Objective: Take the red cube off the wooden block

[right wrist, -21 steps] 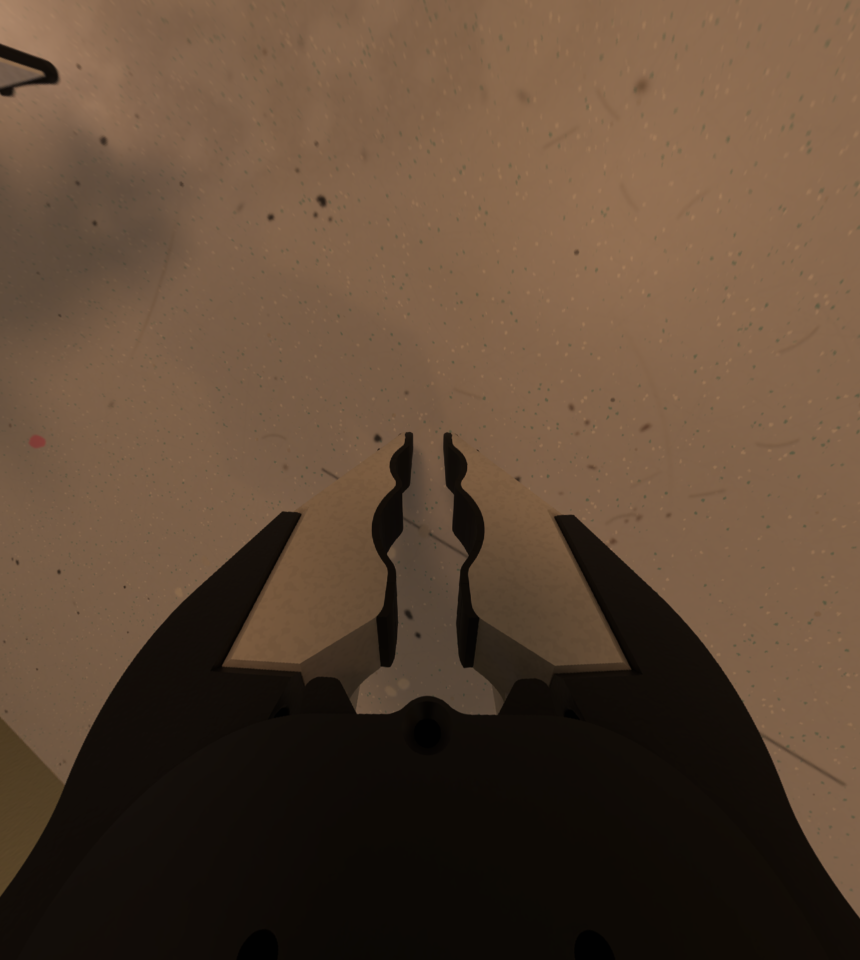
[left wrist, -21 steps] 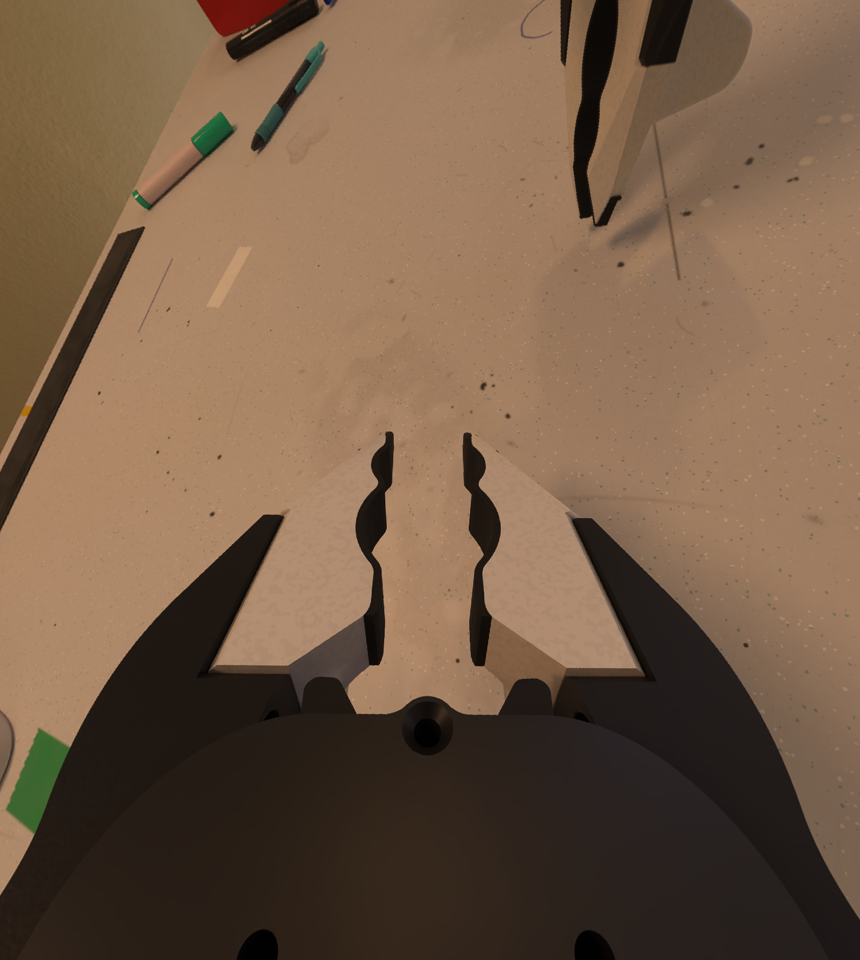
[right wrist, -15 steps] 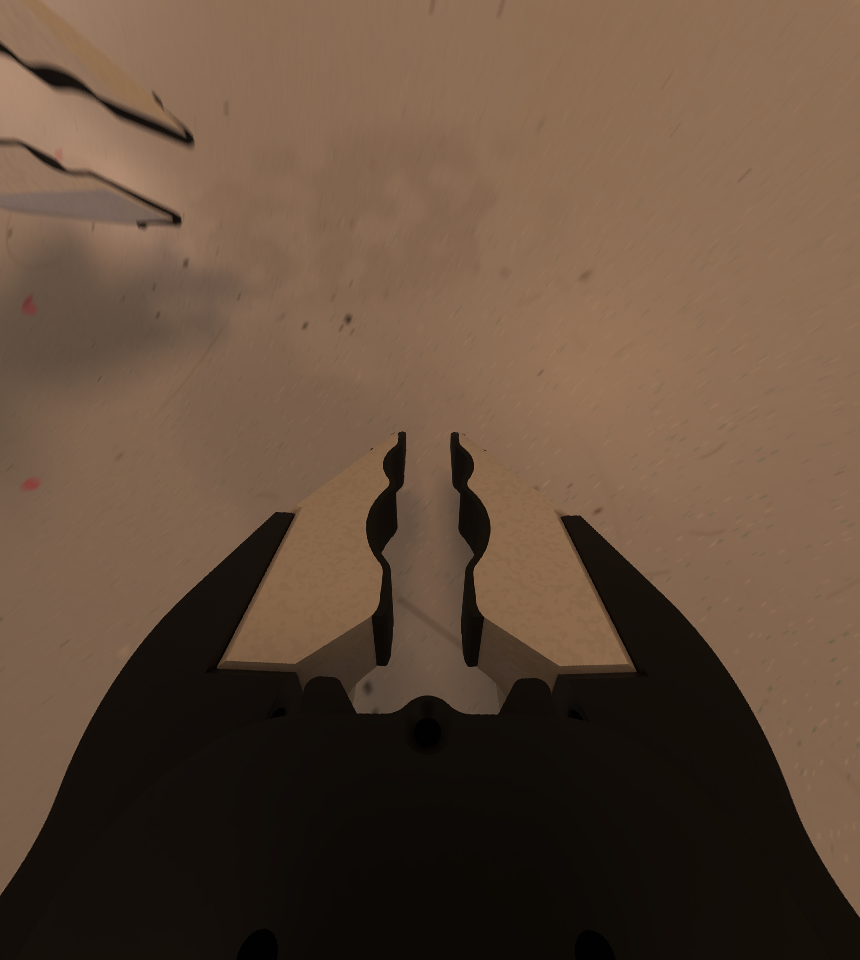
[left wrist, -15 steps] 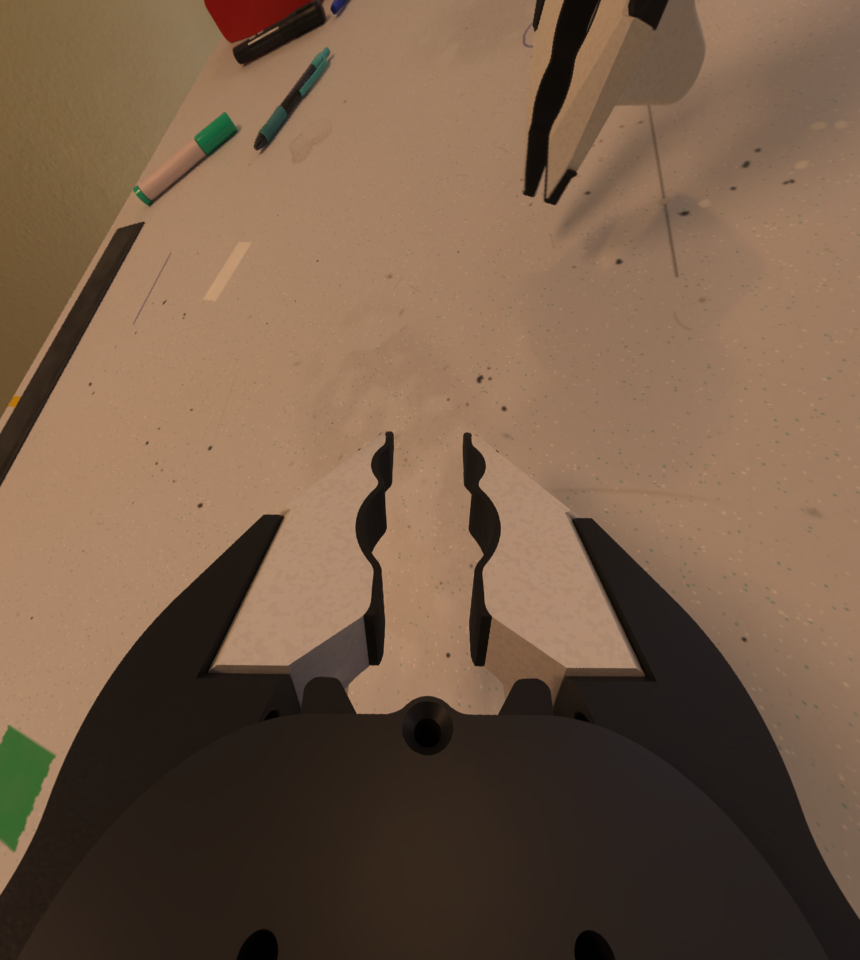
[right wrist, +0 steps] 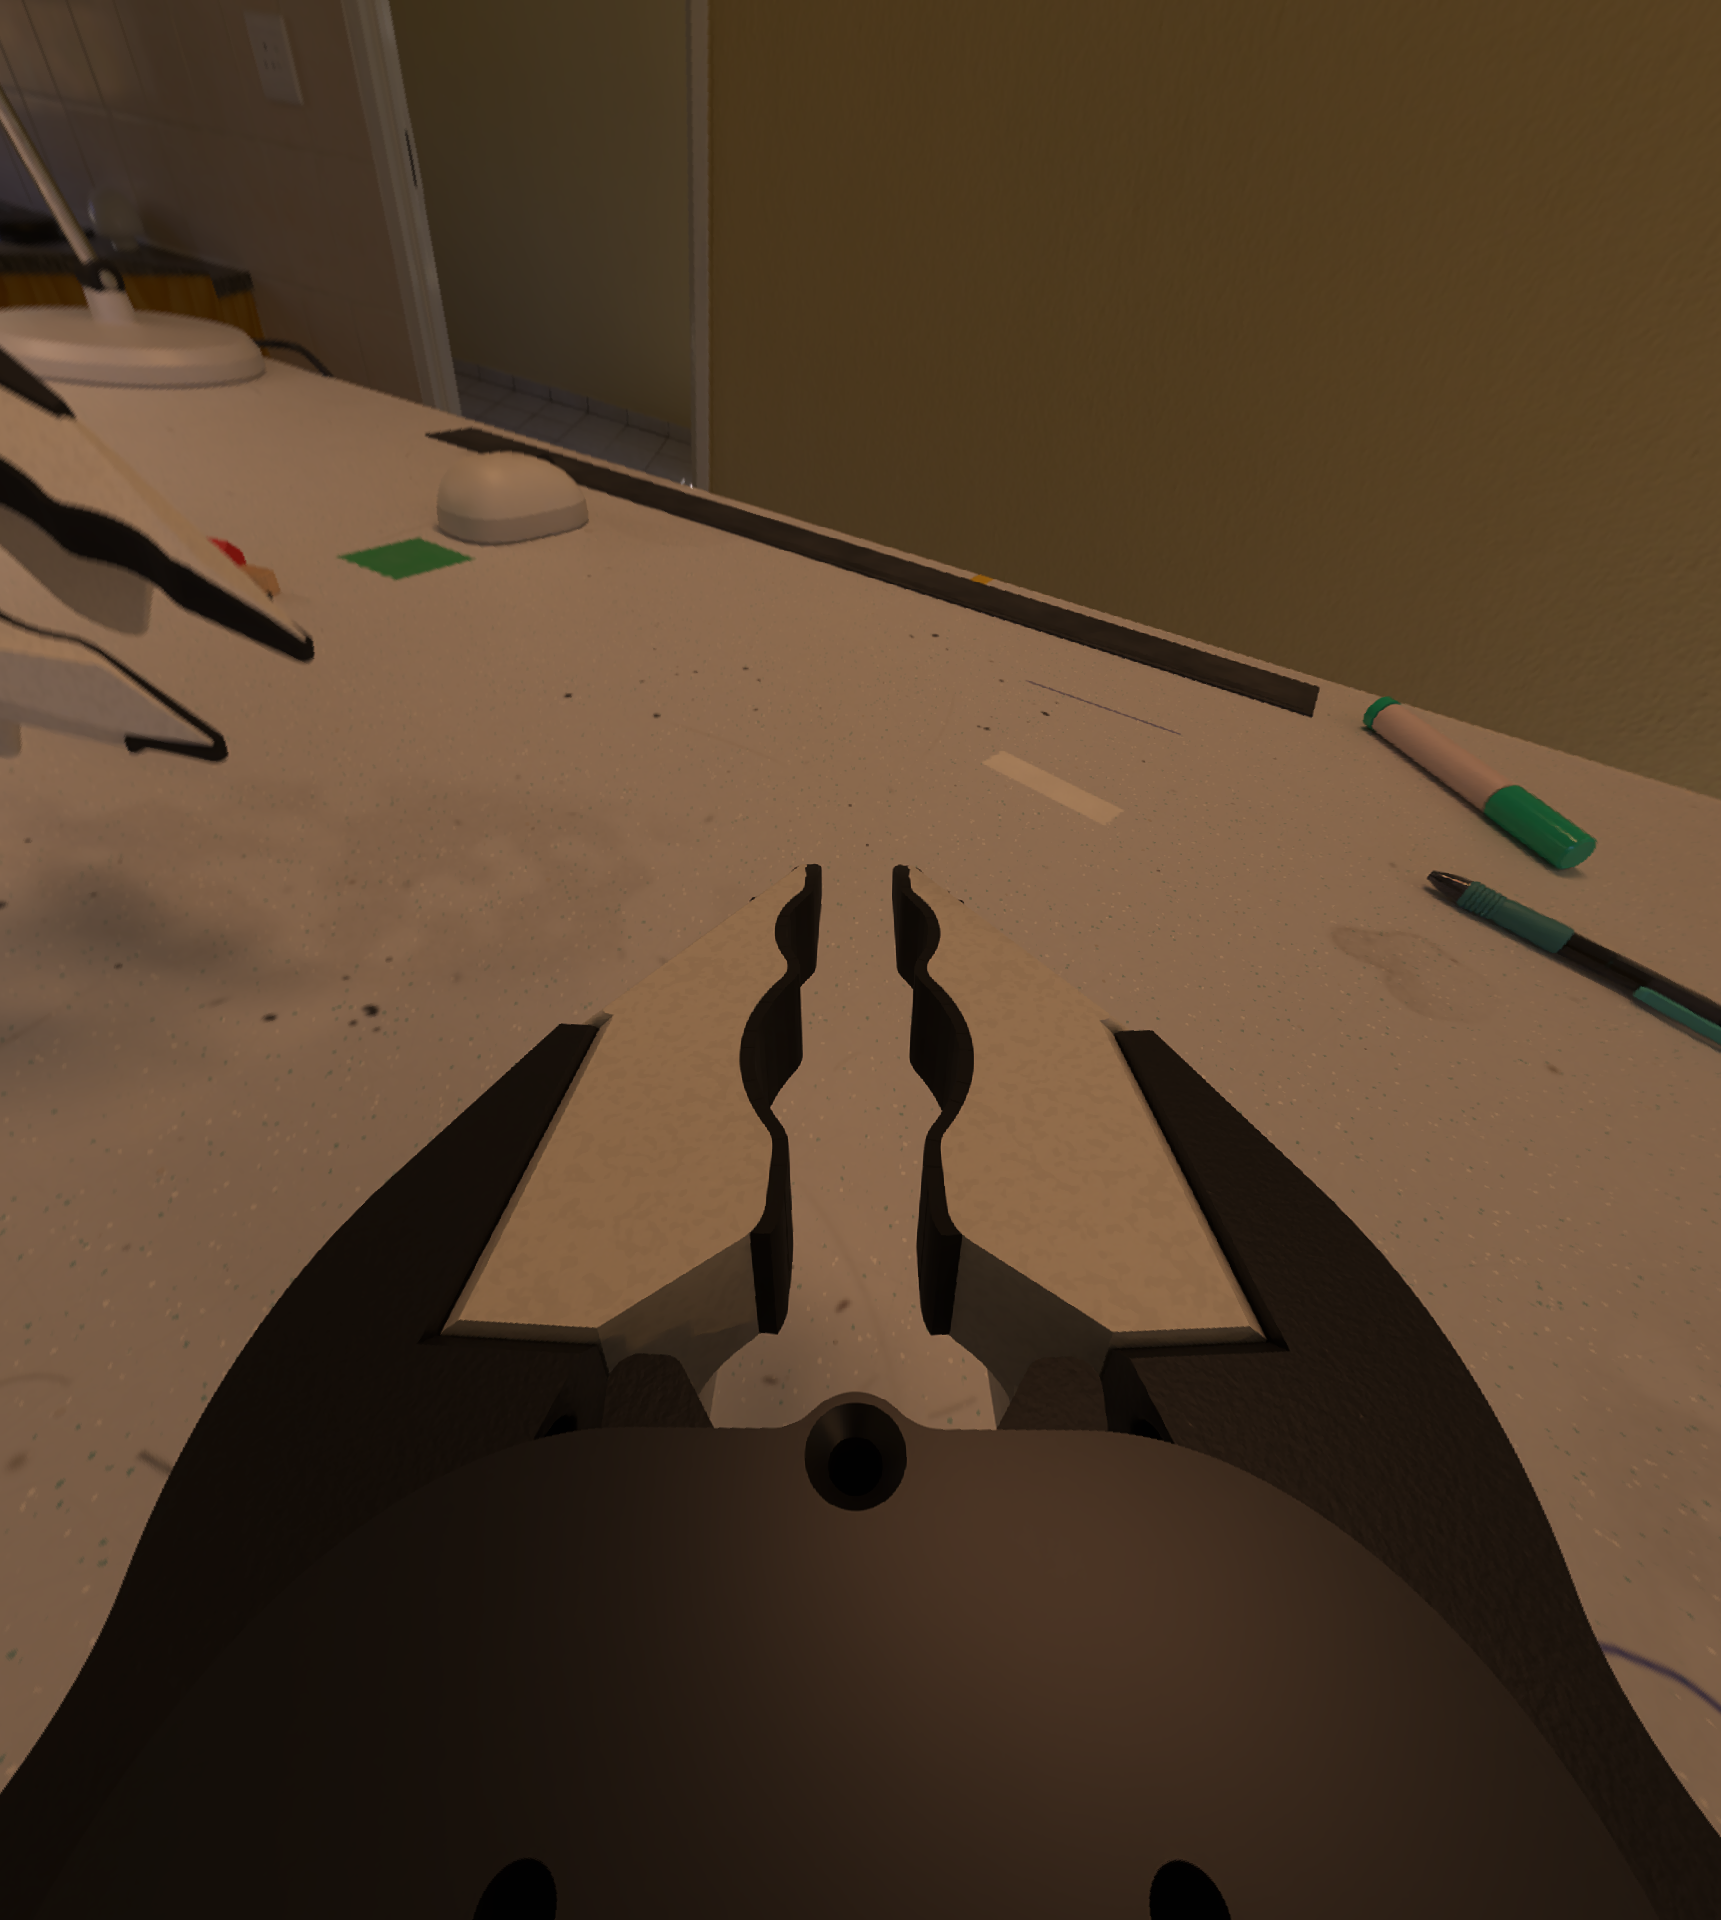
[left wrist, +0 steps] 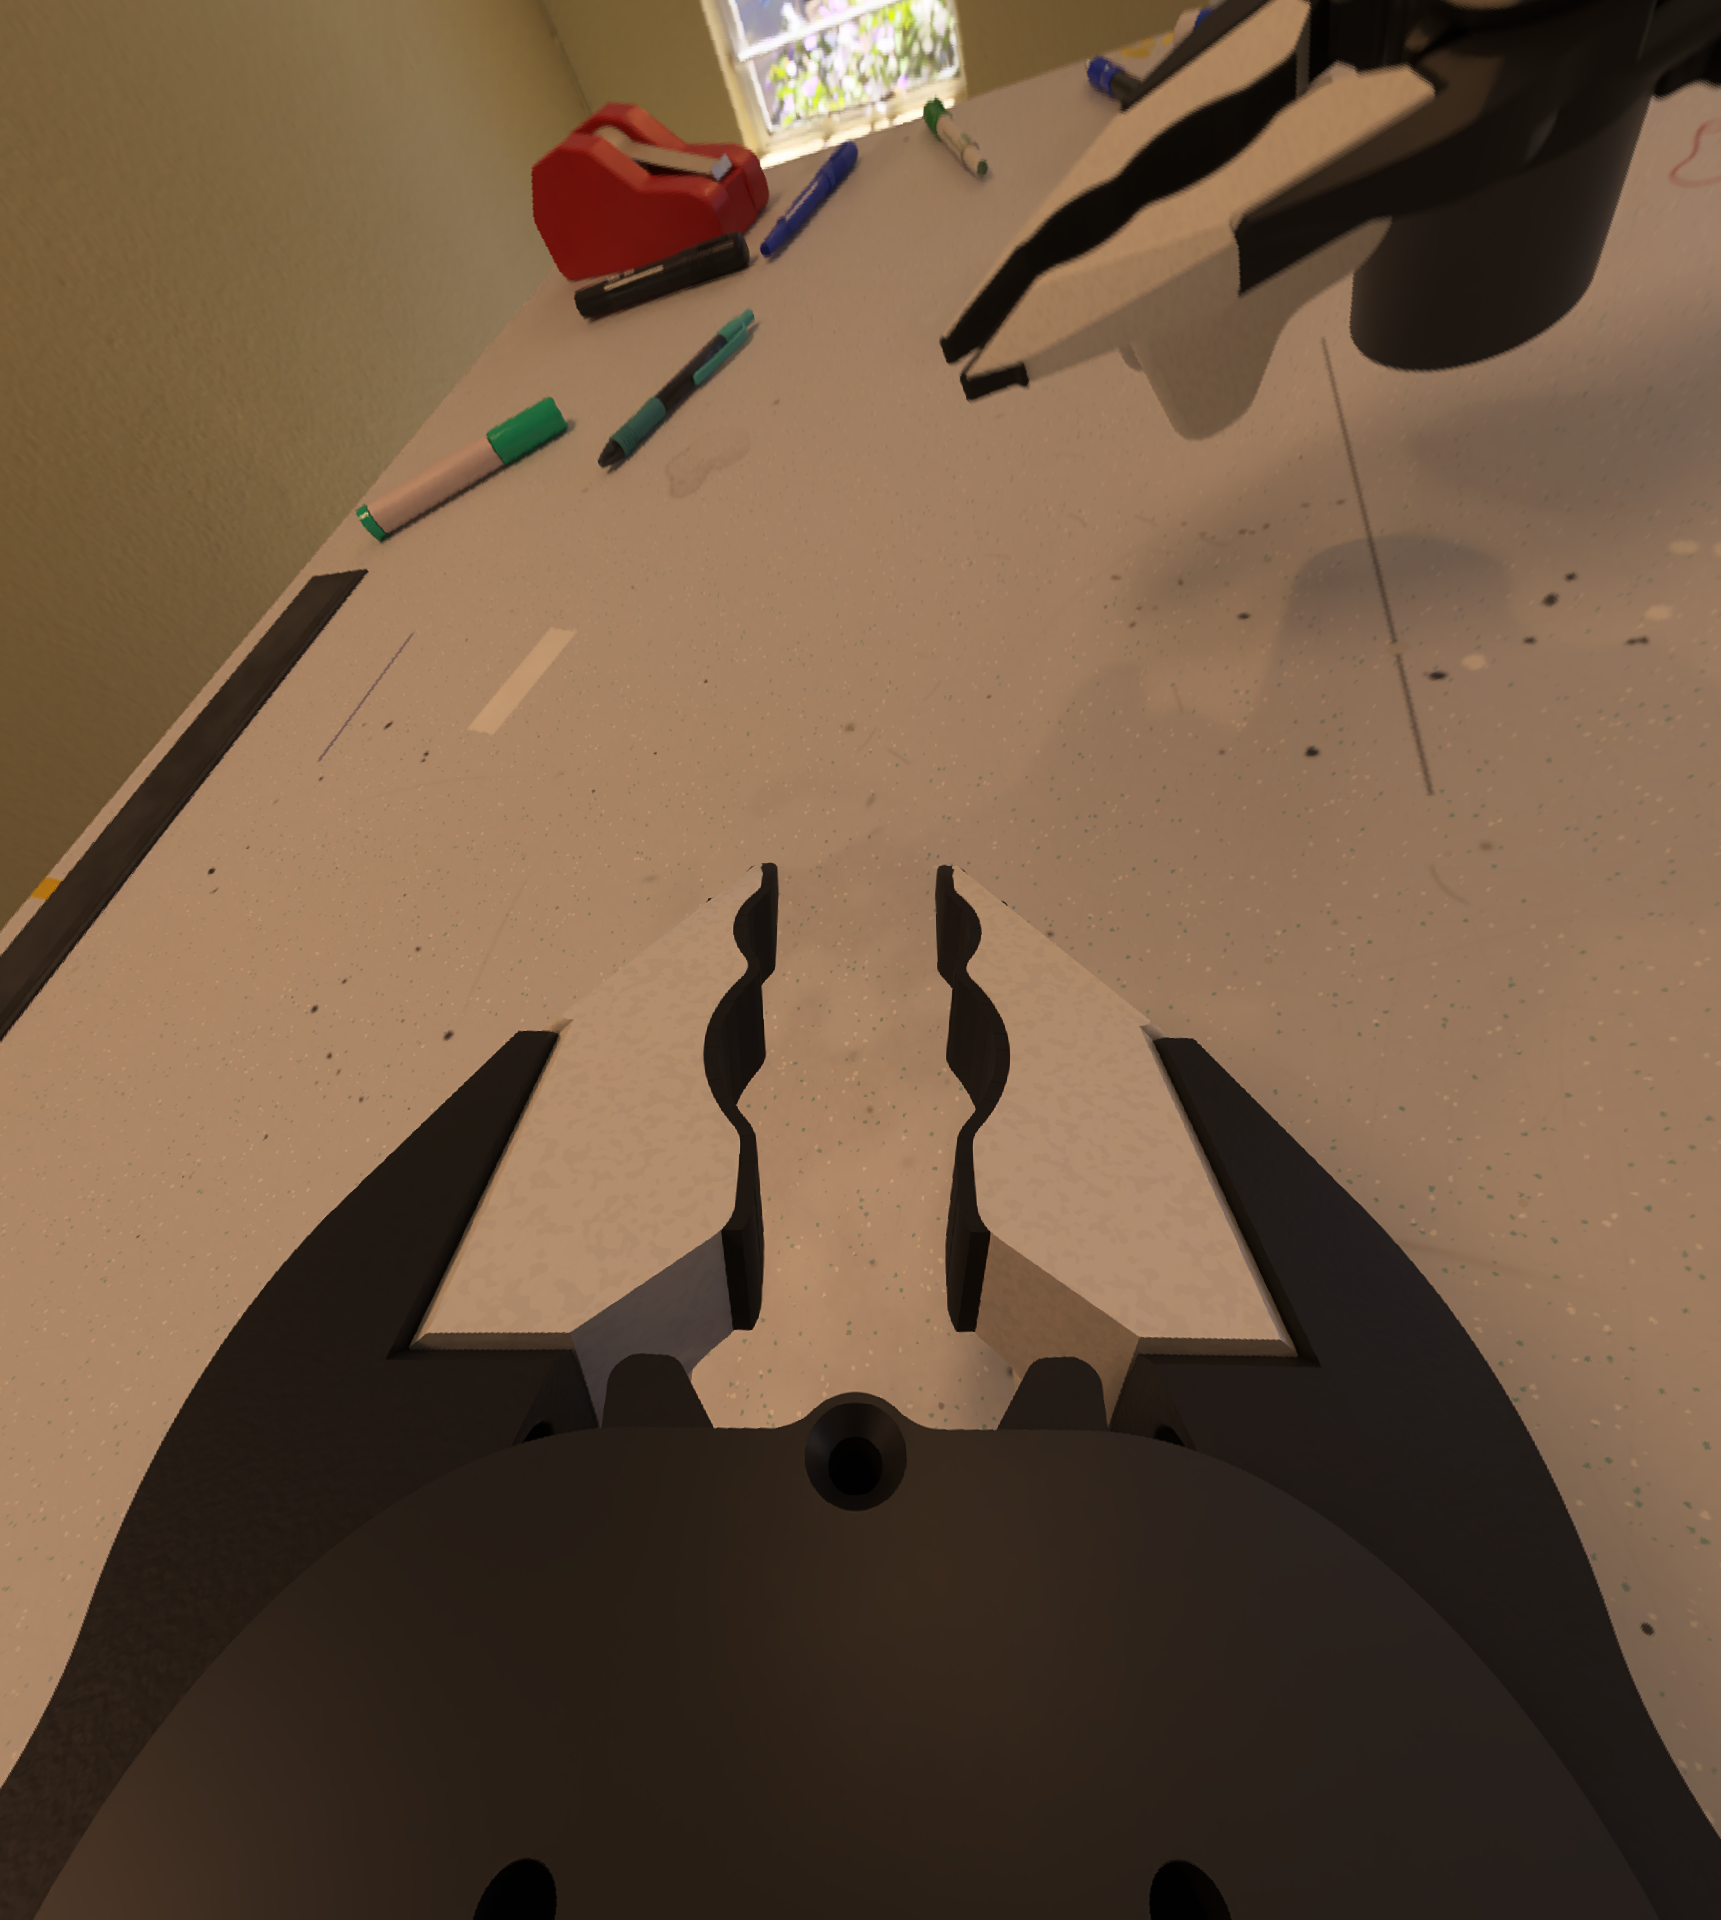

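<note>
- Grippers first: the left gripper (left wrist: pixel 856 873) hangs low over the table (left wrist: pixel 939 675), tipped down a bit, and points along the table toward the red tape holder (left wrist: pixel 643 192). Its two fingers stand apart with only bare table showing between them.
- The right gripper (right wrist: pixel 856 873) also hangs low over the table and points toward the long black strip (right wrist: pixel 939 592) at the table edge. Its fingers have a thin gap between them, smaller than the left one's, and they hold nothing.
- In the left wrist view, the right gripper (left wrist: pixel 975 364) shows up high, to the right of the tape holder. It slants down with its tips aimed back toward the tape holder side.
- In the right wrist view, the left gripper (right wrist: pixel 253 696) pokes in from the left edge, flat and sideways, above the table.
- The red cube (right wrist: pixel 226 548) is just a tiny red bit peeking out behind the top finger of the left gripper. A small tan bit right beside it may be the wooden block (right wrist: pixel 262 579); I cannot tell how the two sit together.
- Both lie far from the tape holder, near a green square (right wrist: pixel 404 558) and a white dome (right wrist: pixel 510 502).
- Neither gripper touches the cube.
- Close to the tape holder lie a black marker (left wrist: pixel 661 275), a blue pen (left wrist: pixel 809 197), a teal pen (left wrist: pixel 679 390) and a green-capped marker (left wrist: pixel 461 470).
- A white lamp base (right wrist: pixel 123 348) stands past the dome.
</note>
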### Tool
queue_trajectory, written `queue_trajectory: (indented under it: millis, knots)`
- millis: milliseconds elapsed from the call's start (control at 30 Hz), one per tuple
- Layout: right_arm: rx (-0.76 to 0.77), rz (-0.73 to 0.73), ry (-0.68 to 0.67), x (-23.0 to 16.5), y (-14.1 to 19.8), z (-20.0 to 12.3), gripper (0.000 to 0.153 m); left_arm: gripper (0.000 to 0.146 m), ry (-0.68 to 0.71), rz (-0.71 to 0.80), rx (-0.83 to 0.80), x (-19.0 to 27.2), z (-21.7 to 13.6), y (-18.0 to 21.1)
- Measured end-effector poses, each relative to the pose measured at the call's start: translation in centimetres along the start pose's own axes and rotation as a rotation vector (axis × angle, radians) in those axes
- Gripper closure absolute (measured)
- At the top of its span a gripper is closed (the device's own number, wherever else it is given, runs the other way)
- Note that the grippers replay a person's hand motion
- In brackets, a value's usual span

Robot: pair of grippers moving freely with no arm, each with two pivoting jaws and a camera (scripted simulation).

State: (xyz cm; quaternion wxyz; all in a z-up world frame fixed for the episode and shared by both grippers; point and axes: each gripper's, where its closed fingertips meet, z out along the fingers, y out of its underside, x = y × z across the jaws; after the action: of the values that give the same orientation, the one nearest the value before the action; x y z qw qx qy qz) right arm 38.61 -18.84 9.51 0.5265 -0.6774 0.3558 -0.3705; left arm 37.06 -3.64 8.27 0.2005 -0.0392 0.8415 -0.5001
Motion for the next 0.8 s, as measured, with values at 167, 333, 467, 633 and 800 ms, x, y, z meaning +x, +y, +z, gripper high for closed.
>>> queue_trajectory:
  millis: [167,333,467,633,800]
  knots:
    - [0.039,0.044,-0.012,0.5,-0.6,0.3,0.139,0.117,-0.003,0.011,-0.036,0.1,0.4,0.6]
    - [0.031,0.022,0.000,0.5,-0.6,0.7,0.139,0.117,0.000,0.019,-0.036,0.3,0.6,0.6]
    - [0.017,0.002,0.017,0.6,-0.5,1.2,0.140,0.117,-0.019,0.042,-0.044,0.1,0.5,0.6]
    - [0.013,-0.003,0.025,0.7,-0.5,1.4,0.141,0.118,-0.034,0.069,-0.032,0.2,0.2,0.2]
    - [0.033,0.011,0.026,0.8,-0.7,1.2,0.140,0.118,-0.034,0.059,-0.032,0.3,0.1,0.3]
